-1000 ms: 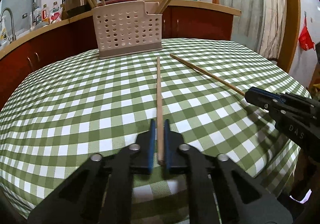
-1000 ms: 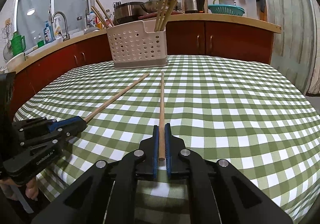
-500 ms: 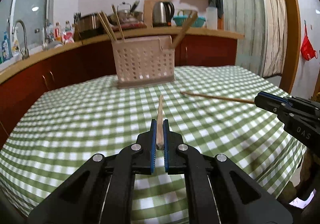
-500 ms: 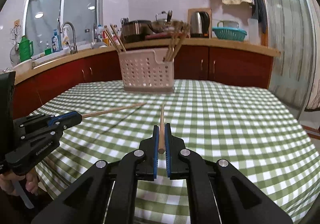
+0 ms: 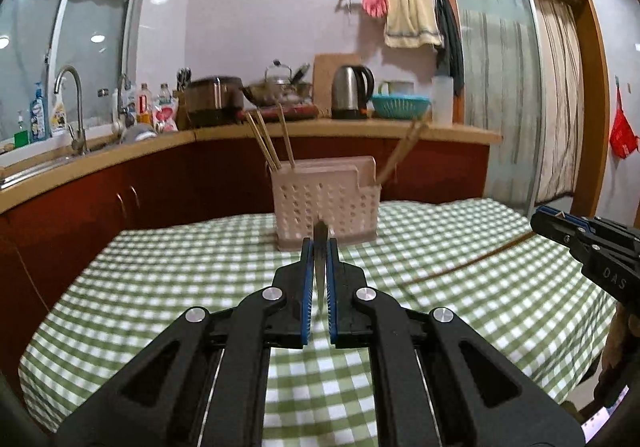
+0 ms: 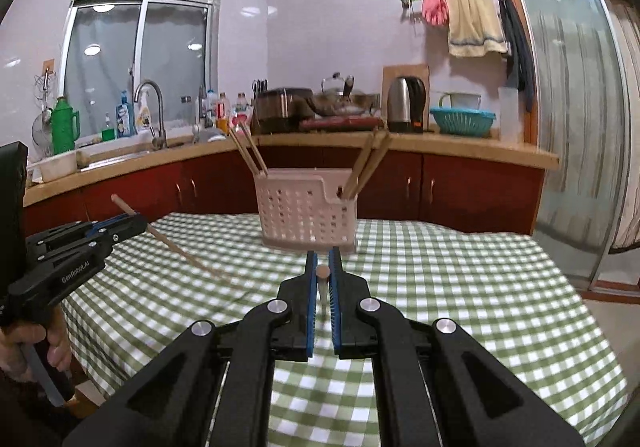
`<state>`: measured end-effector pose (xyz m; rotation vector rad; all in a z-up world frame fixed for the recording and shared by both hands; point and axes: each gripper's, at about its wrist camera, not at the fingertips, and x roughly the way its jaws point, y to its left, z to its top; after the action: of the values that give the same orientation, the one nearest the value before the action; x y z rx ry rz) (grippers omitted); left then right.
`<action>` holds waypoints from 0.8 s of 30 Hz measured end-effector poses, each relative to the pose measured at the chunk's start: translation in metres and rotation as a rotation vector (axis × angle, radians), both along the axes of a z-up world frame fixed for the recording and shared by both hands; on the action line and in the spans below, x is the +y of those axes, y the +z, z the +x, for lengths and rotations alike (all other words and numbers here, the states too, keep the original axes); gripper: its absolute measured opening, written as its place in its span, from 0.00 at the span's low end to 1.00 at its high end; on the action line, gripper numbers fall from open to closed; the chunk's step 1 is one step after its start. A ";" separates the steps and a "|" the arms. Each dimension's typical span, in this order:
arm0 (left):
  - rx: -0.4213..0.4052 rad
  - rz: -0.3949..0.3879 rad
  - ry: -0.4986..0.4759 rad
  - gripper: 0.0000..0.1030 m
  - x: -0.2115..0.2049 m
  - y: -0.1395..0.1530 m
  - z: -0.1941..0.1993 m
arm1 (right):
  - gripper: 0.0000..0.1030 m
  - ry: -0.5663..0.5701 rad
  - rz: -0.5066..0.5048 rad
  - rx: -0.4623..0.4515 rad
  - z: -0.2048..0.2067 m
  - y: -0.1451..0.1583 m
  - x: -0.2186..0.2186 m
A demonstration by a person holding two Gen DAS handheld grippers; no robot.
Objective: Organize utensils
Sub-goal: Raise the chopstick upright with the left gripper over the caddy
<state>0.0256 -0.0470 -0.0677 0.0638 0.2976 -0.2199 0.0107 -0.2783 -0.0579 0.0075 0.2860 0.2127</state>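
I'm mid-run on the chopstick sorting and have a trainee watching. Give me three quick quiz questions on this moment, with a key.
1. True or false: both grippers are shut on a chopstick.
2. Multiple choice: the perforated holder stands A) on the counter, B) on the checked tablecloth, C) in the sink.
3. Fill in: the holder's two compartments already contain ____.

Key:
1. True. The left gripper clamps one chopstick, and the right gripper clamps another, both clear of the cloth.
2. B.
3. Chopsticks: some lean out at its left end, some at its right.
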 end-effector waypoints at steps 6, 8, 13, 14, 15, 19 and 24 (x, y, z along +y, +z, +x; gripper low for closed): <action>-0.002 -0.033 0.013 0.06 0.013 0.020 0.009 | 0.06 0.007 -0.013 -0.023 0.007 0.015 0.005; 0.013 -0.042 0.014 0.06 0.016 0.022 0.014 | 0.06 0.010 -0.015 -0.024 0.015 0.018 0.006; 0.024 -0.045 0.023 0.06 0.023 0.027 0.030 | 0.06 0.016 -0.006 -0.030 0.034 0.027 0.007; 0.022 -0.044 0.024 0.06 0.023 0.028 0.033 | 0.06 0.016 -0.006 -0.033 0.040 0.029 0.008; 0.022 -0.044 0.026 0.06 0.024 0.028 0.036 | 0.06 0.015 -0.008 -0.036 0.043 0.031 0.009; 0.016 -0.043 0.031 0.06 0.025 0.029 0.049 | 0.06 0.022 -0.005 -0.040 0.059 0.037 0.014; 0.003 -0.039 0.040 0.07 0.027 0.030 0.063 | 0.06 0.030 -0.009 -0.044 0.072 0.041 0.020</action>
<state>0.0882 -0.0204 -0.0377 0.0185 0.2974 -0.1857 0.0829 -0.2583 -0.0174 -0.0107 0.2432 0.2415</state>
